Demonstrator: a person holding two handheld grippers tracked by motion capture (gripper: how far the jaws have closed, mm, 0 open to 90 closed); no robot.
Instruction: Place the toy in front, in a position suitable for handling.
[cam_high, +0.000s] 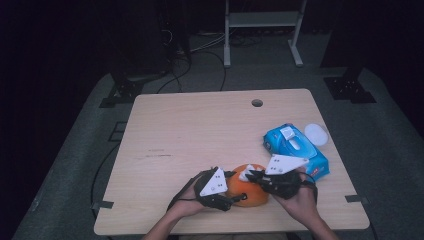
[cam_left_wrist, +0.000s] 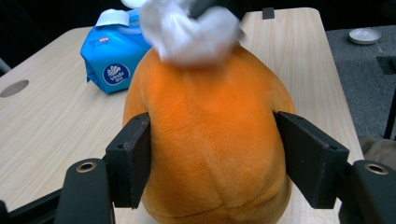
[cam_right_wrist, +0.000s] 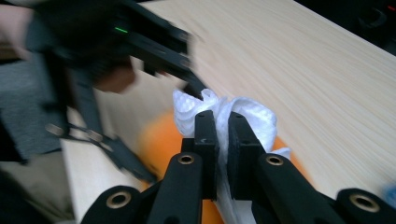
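Note:
An orange plush toy (cam_high: 248, 192) sits near the front edge of the wooden table (cam_high: 200, 130). My left gripper (cam_high: 236, 189) comes at it from the left, and in the left gripper view its two black pads (cam_left_wrist: 133, 158) press against both sides of the toy (cam_left_wrist: 210, 140). My right gripper (cam_high: 250, 176) reaches in from the right and is shut on a crumpled white wipe (cam_high: 245, 175). The wipe (cam_left_wrist: 191, 30) rests on top of the toy. In the right gripper view the jaws (cam_right_wrist: 223, 126) pinch the wipe (cam_right_wrist: 247, 114) over the orange toy (cam_right_wrist: 156, 135).
A blue pack of wipes (cam_high: 295, 150) lies to the right of the toy, with a white round lid (cam_high: 316, 134) beside it at the table's right edge. A cable hole (cam_high: 257, 103) is at the far side. The table's left and middle are bare wood.

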